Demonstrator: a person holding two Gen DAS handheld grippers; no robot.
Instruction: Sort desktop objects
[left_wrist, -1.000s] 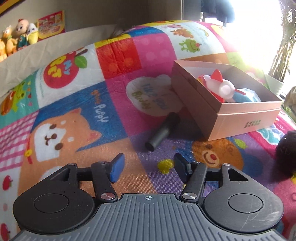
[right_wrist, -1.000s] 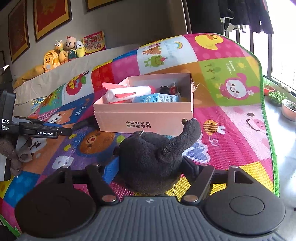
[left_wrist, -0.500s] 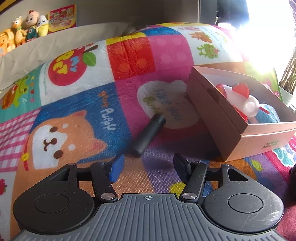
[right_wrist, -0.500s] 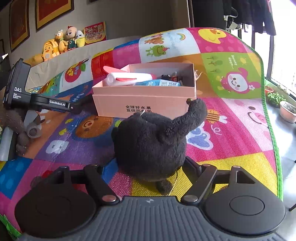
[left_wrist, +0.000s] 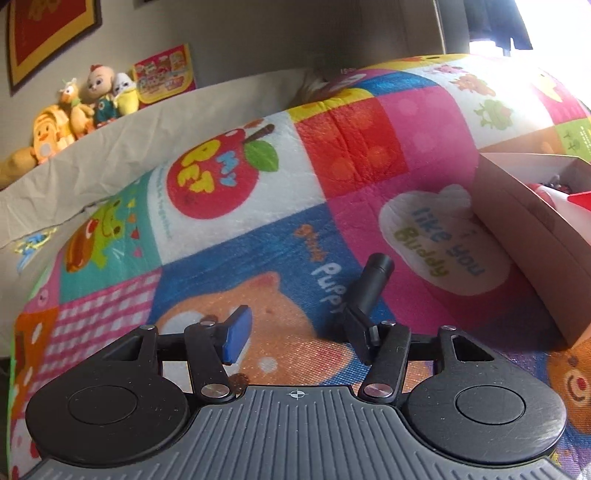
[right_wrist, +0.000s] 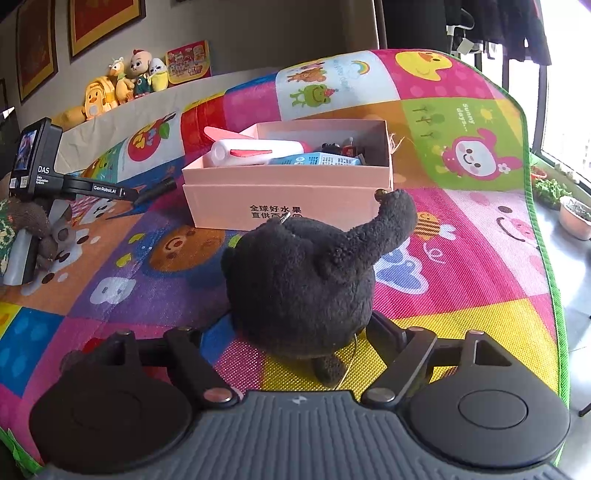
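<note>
Both tongs are mid-move: the left gripper (left_wrist: 295, 328) stands half open and empty, its dark finger (left_wrist: 356, 330) just at the near end of the black tube (left_wrist: 369, 284) that lies on the mat (left_wrist: 229, 258), left of the pink box (right_wrist: 284, 199). The right gripper (right_wrist: 295, 332) is opening around the black plush (right_wrist: 303, 280), which sits on the mat in front of the box; whether its pads still touch the plush I cannot tell. For the tube, I would shift the left gripper sideways until the tube lies between both fingers, not against one, then close across its middle so it cannot roll or pivot, and lift before carrying it over the box wall.
</note>
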